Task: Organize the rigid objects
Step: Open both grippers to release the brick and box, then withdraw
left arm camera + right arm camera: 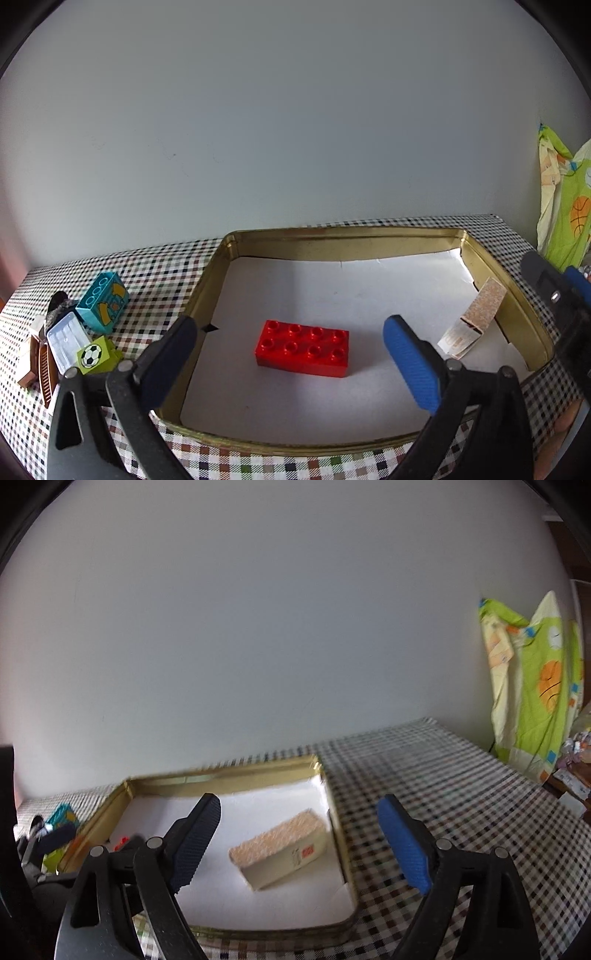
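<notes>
Nearest you, your left gripper (291, 363) is hanging with its jaws spread wide and nothing between the pads; one red eight-stud building brick (303, 348) is lying flat on the white paper liner just beyond the fingertips, touched by neither pad. Your right gripper (299, 843) is likewise standing released, jaws apart, with one small cardboard box (280, 847) resting tilted on the liner between and beyond its fingers, not gripped. From the left wrist view that same box is leaning against the right wall of the tray.

Both things are sitting inside one shallow gold-coloured metal tray (343, 236), which is lying on the checked tablecloth (162, 269).

To the left of the tray, outside it, a small heap is waiting on the cloth: one lime-green block with a football picture (96, 355), one clear plastic piece (66, 341), one brown ribbed piece (42, 369), and further back one turquoise printed block (103, 306). You are also seeing a dark object behind the clear piece, but I cannot tell what it is.

Furthest off, one green-and-yellow patterned cloth (532, 694) is hanging at the right against the plain pale wall (280, 122).
</notes>
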A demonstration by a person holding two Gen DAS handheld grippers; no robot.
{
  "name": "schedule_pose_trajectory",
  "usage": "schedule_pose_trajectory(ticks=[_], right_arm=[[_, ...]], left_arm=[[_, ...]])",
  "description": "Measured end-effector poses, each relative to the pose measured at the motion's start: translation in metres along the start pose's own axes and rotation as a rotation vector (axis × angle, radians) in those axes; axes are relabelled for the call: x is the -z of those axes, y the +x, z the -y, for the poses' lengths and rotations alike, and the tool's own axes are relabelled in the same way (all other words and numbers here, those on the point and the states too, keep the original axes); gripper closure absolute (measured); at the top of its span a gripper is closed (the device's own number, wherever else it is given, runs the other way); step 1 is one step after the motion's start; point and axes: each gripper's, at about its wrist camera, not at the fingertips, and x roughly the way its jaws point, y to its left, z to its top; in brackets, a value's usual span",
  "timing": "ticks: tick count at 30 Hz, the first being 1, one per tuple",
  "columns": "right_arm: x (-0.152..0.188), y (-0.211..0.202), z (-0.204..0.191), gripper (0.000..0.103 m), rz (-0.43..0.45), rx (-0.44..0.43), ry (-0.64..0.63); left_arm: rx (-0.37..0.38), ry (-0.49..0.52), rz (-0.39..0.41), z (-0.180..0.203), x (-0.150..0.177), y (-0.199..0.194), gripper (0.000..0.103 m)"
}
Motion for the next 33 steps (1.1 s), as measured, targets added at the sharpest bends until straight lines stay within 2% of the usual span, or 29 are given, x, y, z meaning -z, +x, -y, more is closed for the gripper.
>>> schedule_pose_trajectory(ticks=[3,9,14,21,33], right_arm=[[-0.002,-0.008,0.0,0.014,0.068,0.052,-0.019],[-0.003,-0.018,-0.001,0.014,0.137,0.091,-0.036],[-0.003,-0.02,-0.003,0.014,0.142,0.116,-0.053],[-0.001,-0.033,0.0,0.014,0.171,0.143,-0.013],[0.006,-0.053,-0.019,0.014,0.22,0.149,-0.043]], left_arm=[[-0.013,-0.016,0.007,-0.005,0.001,-0.004,0.0],[-0.048,-0.015,0.032,-0.012,0.005,-0.014,0.0],[-0.048,-0.042,0.035,-0.023,0.012,-0.023,0.0],[-0.046,-0.07,0.02,-0.042,0.021,-0.033,0.0],[-0.094,-0.08,0.027,-0.073,0.03,-0.048,0.001]])
